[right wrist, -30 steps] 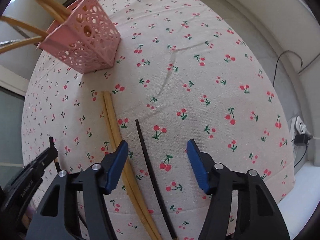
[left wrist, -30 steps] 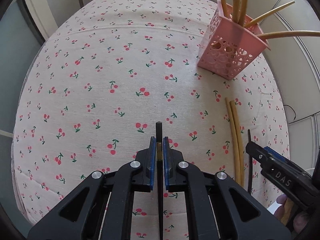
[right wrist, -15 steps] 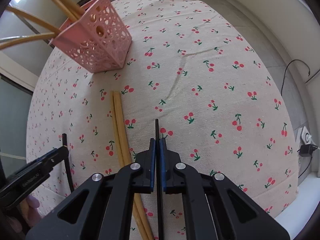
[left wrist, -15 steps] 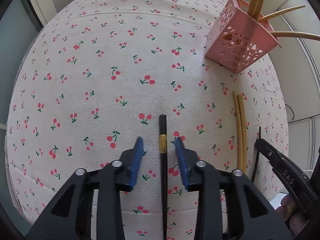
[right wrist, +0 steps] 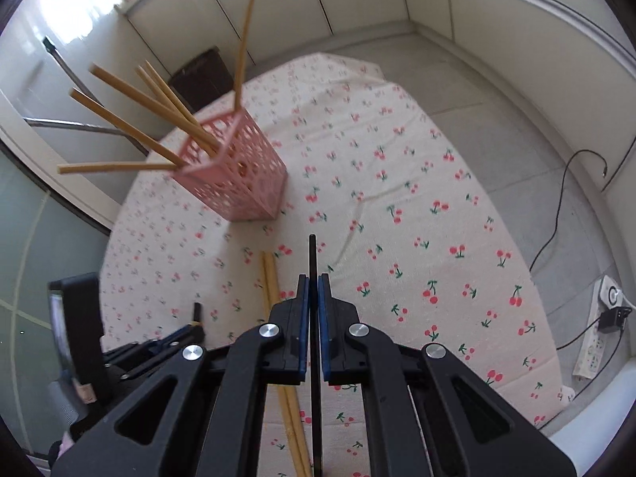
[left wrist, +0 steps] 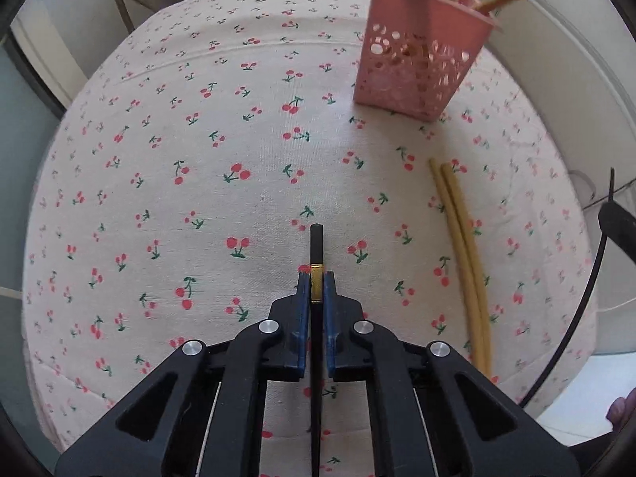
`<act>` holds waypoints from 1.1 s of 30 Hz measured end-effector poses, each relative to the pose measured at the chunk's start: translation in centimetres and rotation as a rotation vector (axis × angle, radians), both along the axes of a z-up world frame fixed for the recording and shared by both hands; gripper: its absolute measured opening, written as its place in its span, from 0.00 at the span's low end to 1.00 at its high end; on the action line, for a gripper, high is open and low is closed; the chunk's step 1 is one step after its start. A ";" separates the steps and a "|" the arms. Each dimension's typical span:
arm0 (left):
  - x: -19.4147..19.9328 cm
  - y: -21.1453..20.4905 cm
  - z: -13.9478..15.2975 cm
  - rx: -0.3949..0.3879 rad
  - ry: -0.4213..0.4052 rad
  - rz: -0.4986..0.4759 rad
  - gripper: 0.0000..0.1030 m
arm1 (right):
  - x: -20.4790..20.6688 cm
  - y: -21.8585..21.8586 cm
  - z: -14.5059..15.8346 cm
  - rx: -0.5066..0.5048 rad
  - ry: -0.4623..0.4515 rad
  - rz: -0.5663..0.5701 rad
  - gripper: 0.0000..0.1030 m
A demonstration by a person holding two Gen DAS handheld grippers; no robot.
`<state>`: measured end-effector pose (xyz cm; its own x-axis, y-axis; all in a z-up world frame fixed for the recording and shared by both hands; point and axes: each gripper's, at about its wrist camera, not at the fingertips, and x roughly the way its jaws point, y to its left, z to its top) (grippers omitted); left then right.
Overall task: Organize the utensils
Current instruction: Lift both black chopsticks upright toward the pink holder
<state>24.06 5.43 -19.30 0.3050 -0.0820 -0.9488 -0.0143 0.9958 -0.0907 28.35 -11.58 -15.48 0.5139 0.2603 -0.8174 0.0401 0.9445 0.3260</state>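
Note:
My left gripper [left wrist: 317, 278] points steeply down at the cherry-print tablecloth [left wrist: 222, 206]. Its jaws are closing tight on a black chopstick [left wrist: 316, 242] at its gold band, pads pressing it. My right gripper [right wrist: 313, 280] is shut on a second black chopstick [right wrist: 312, 254], raised above the table. Further back stands a pink perforated basket [right wrist: 238, 183] holding several bamboo chopsticks. A pair of bamboo chopsticks [right wrist: 270, 278] lies flat on the cloth between the two grippers. In the left wrist view the basket [left wrist: 413, 67] is at the upper right and the pair [left wrist: 461, 254] at the right.
The round table ends close behind both grippers. On the floor to the right lie a power strip [right wrist: 596, 342] and a cable [right wrist: 556, 222]. A dark bin [right wrist: 202, 75] stands beyond the table's far side.
The left gripper opened, then shut again on its black chopstick nearer the gold band. The right gripper closed on the other black chopstick and lifted it off the cloth.

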 end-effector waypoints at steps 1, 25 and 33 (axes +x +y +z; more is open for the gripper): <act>-0.1 0.4 0.4 -0.034 -0.011 0.003 0.06 | -0.1 0.0 0.5 0.008 -0.014 0.003 0.05; -6.7 2.2 17.7 -0.215 -0.526 -0.018 0.06 | -4.5 -3.2 12.1 0.140 -0.294 -0.016 0.05; -4.5 0.6 26.2 -0.208 -0.689 -0.044 0.06 | -3.6 -5.4 18.6 0.196 -0.429 -0.074 0.05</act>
<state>19.58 6.04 6.93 0.8208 -0.2659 -0.5055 0.1542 0.9553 -0.2522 24.75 -17.00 3.15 0.8173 0.3384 -0.4664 -0.0725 0.8634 0.4993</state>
